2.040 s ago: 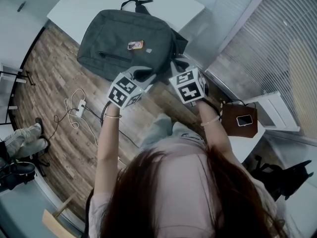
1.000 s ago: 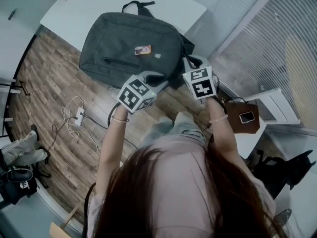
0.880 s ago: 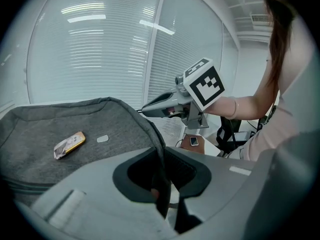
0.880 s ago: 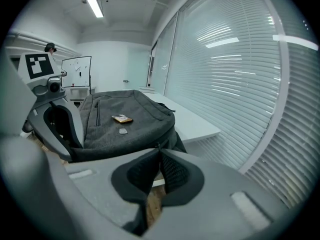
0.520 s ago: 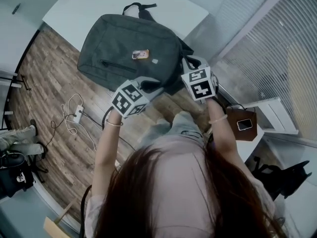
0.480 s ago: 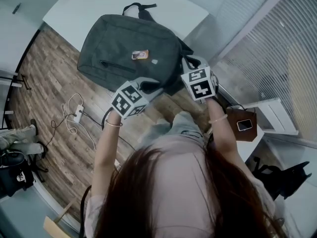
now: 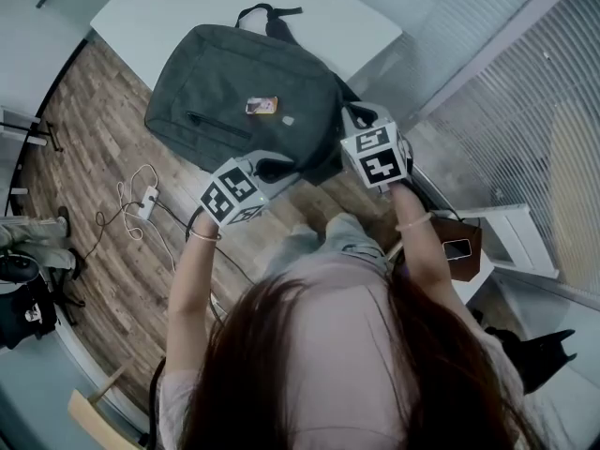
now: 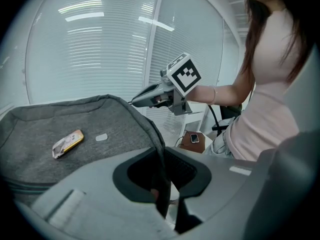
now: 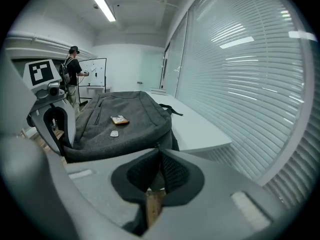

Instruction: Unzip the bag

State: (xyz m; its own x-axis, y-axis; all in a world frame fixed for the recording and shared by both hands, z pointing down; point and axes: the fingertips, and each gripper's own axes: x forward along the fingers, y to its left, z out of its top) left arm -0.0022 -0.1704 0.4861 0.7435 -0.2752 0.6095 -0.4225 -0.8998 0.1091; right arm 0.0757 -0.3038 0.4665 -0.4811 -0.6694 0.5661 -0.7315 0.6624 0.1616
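Note:
A grey backpack (image 7: 234,92) lies flat on the white table (image 7: 356,26), its near edge overhanging towards me. My left gripper (image 7: 281,165) is shut on that edge, and the seam (image 8: 161,149) runs straight in between the jaws. At the bag's right corner my right gripper (image 7: 352,115) is shut, with a small dark zipper pull (image 9: 158,151) pinched at its tips. In the left gripper view the right gripper (image 8: 150,96) shows past the bag's ridge. The left gripper (image 9: 50,119) stands at the left in the right gripper view.
A small yellow tag (image 7: 260,107) and a grey label (image 7: 287,119) sit on the bag's face. A brown pouch with a phone (image 7: 459,247) rests to my right. A power strip with cables (image 7: 148,204) lies on the wooden floor. Window blinds run along the right.
My left gripper has drifted a little left and back towards me, still gripping the bag's edge. The right gripper has barely moved.

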